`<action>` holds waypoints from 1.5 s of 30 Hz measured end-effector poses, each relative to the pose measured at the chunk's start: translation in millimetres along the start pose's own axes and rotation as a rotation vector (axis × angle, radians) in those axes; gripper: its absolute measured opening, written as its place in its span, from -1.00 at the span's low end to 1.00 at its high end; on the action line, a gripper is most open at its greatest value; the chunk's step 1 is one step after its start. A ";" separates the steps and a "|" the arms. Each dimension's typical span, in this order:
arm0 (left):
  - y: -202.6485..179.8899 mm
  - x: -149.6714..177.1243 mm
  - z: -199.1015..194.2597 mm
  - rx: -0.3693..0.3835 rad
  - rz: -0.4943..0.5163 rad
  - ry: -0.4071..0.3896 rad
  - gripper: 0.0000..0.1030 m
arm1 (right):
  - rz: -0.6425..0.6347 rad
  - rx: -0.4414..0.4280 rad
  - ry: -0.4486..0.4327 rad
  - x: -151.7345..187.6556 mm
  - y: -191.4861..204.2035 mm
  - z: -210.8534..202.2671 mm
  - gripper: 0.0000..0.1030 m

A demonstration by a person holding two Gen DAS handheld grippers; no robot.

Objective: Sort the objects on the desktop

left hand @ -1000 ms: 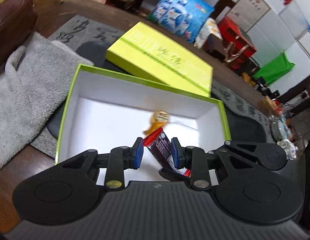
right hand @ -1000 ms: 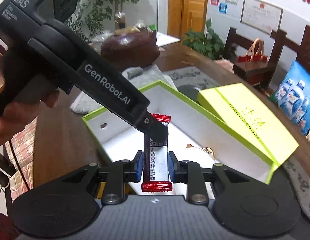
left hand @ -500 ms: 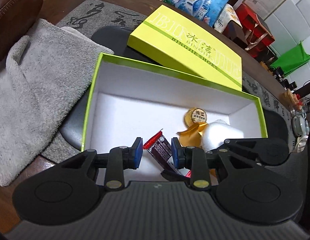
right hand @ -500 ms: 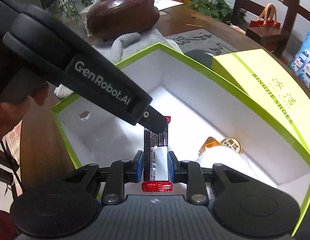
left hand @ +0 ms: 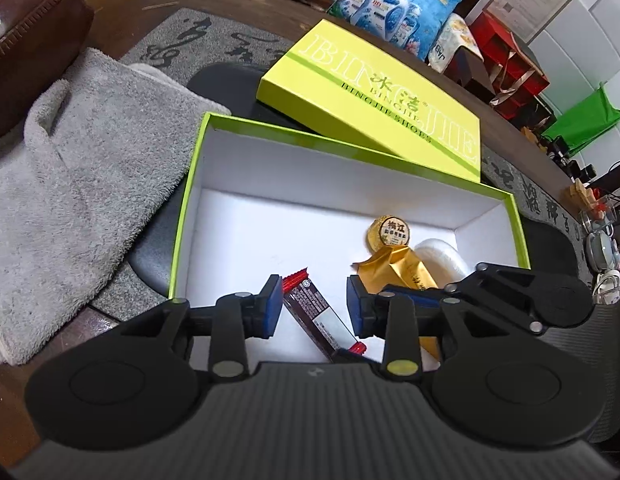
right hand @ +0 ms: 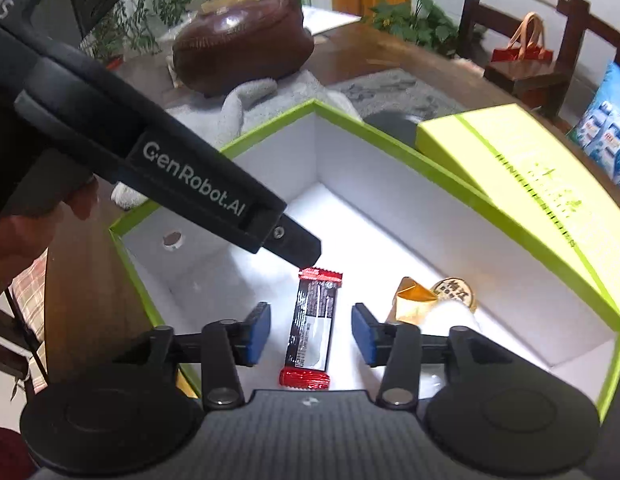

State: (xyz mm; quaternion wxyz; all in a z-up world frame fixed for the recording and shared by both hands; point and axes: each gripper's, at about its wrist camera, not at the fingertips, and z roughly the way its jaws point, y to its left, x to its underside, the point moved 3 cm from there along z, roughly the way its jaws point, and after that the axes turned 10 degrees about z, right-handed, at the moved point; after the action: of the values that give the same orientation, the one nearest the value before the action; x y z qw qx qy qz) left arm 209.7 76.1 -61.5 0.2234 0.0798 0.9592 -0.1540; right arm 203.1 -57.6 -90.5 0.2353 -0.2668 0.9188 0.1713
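Both grippers hovering low over the open box point(left hand: 182, 216), right gripper point(right hand: 311, 330) and left gripper point(left hand: 313, 306) now spread wide. Half a second back, clamped tight on the snack bar point(right hand: 312, 322); now lying loose on the box floor between the fingers, beside the gold packet point(left hand: 401, 266).

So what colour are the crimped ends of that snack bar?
Red ends, clearest in the right wrist view.

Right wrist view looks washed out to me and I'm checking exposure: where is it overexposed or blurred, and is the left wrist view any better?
Right wrist view: the box floor glares white around the snack bar, and the lid is smeared. Left wrist view: evenly lit and sharp, the lid print readable, straight edges bowed by the fisheye.
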 end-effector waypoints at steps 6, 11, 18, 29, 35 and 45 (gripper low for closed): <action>-1.6 5.2 -20.4 -0.016 0.013 -0.048 -0.23 | -0.030 -0.007 -0.087 9.1 7.8 -31.0 0.38; -7.4 18.5 -43.1 -0.034 0.022 -0.096 -0.08 | -0.052 -0.018 -0.163 23.1 18.9 -64.7 0.55; -15.9 61.4 -83.6 -0.060 0.036 -0.149 -0.07 | -0.072 -0.051 -0.221 53.1 32.9 -103.0 0.62; -19.3 146.9 -62.5 -0.066 0.005 0.007 -0.08 | -0.089 -0.069 -0.100 113.5 49.1 -89.1 0.62; -27.8 172.6 -30.5 -0.034 0.001 0.095 -0.08 | -0.068 -0.052 -0.055 131.1 44.2 -81.5 0.62; -62.6 173.7 -9.6 0.071 0.030 0.117 -0.07 | -0.025 -0.012 -0.029 151.1 27.0 -84.9 0.66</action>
State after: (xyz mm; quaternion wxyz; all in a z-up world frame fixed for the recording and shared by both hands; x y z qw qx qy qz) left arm 37.8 35.0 -115.8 0.1665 0.1108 0.9632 -0.1797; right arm 45.9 -135.2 -94.0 0.2492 -0.2770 0.9108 0.1776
